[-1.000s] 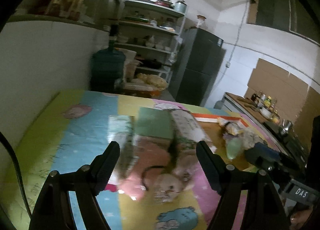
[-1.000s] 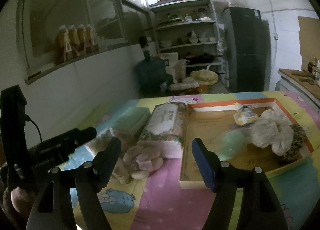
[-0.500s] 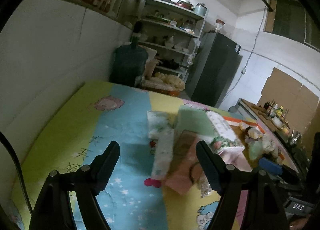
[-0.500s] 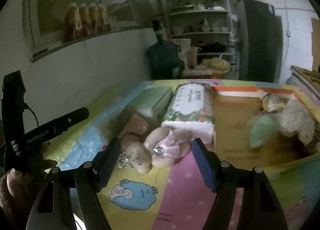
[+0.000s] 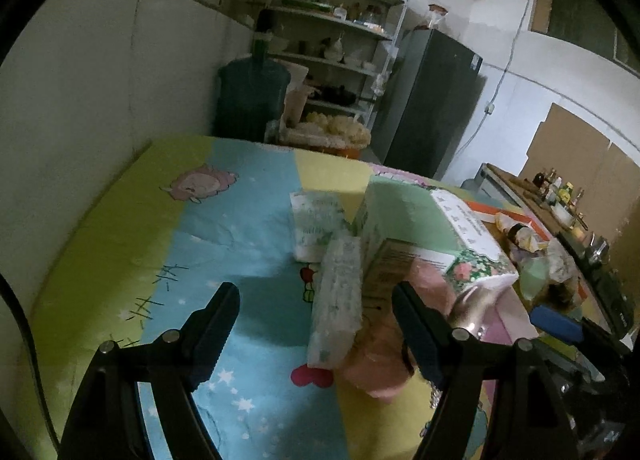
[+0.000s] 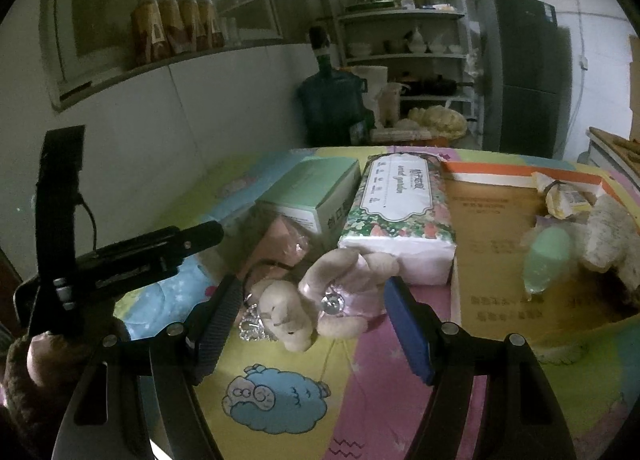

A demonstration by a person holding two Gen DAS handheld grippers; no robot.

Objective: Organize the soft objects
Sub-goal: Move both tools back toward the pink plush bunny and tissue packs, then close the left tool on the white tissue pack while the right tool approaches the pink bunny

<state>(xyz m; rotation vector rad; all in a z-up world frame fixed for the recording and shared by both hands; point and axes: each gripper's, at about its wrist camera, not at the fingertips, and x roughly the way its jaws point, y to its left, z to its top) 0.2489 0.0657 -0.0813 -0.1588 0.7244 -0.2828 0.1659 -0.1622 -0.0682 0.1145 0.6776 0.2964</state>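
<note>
your right gripper (image 6: pixel 310 310) is spread wide and holds nothing; the plush toy (image 6: pixel 316 306) lies on the cartoon mat (image 6: pixel 280 400) right between its fingers, just in front of the flowered tissue pack (image 6: pixel 396 216). your left gripper (image 5: pixel 316 324) is spread too and empty, with a small tissue packet (image 5: pixel 338 300) standing between its fingers, leaning on the green box (image 5: pixel 404 220) and a pink pouch (image 5: pixel 384 364).

you look to be at the reach-in stage: nothing is picked yet. the cardboard tray (image 6: pixel 496 244) to the right already holds a green soft thing (image 6: pixel 546 260) and a fluffy white toy (image 6: pixel 612 236), so it is likely the goal. the next move calls for easing the right fingers down around the toy's body, closing gently, and clearing the tray's near wall.

compared with half a second ago, your right gripper sits closer to the toy, which now fills the gap, and your left view has swung nearer to the packet and box.
</note>
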